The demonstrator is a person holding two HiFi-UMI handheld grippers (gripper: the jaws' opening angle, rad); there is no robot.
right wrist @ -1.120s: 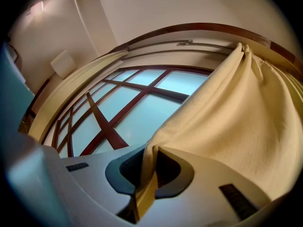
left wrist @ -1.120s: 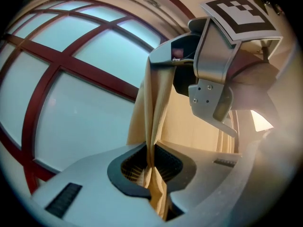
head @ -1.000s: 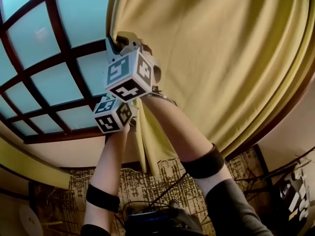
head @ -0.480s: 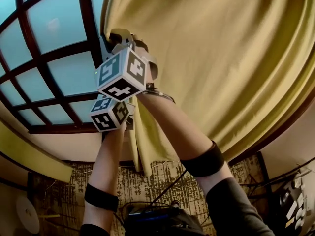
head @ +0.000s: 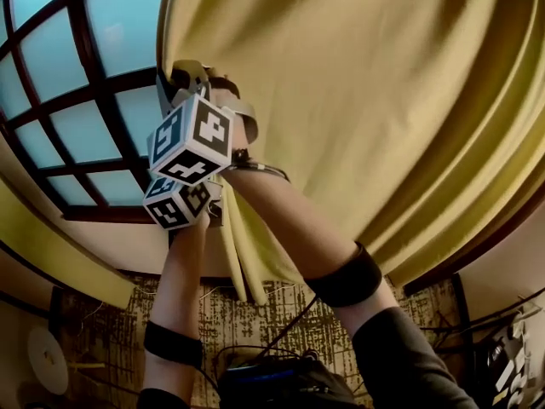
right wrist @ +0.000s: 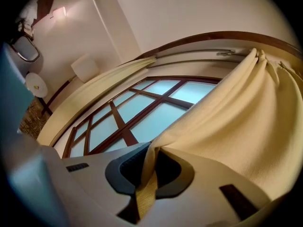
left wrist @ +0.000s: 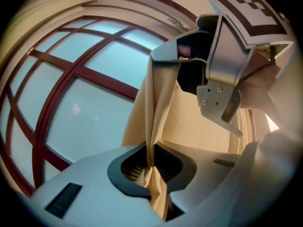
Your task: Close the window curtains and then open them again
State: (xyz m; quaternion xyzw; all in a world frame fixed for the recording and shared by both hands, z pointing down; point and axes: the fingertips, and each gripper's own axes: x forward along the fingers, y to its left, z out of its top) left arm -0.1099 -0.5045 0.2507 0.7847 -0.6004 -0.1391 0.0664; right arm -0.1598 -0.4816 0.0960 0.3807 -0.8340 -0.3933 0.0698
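Observation:
A yellow curtain (head: 358, 83) hangs over the right part of a window (head: 77, 66) with dark red bars and frosted panes. My right gripper (head: 179, 77) is shut on the curtain's leading edge, its marker cube (head: 192, 139) just below. The left gripper's cube (head: 176, 203) sits under it, and its jaws are hidden in the head view. In the left gripper view my left gripper (left wrist: 150, 167) is shut on a fold of the curtain (left wrist: 156, 108), lower on the same edge. The right gripper view shows my right gripper (right wrist: 149, 167) pinching the curtain (right wrist: 236, 112) in front of the window (right wrist: 142, 112).
A second yellow curtain (head: 51, 258) is gathered at the window's left side. The wooden frame (head: 477, 237) runs down the right. Below lie a patterned carpet (head: 255, 313), cables and a dark device (head: 272, 377). A round white table (right wrist: 35, 84) stands far left.
Both grippers have carried the curtain's edge leftward across the window. The curtain covers more of the glass than a second ago.

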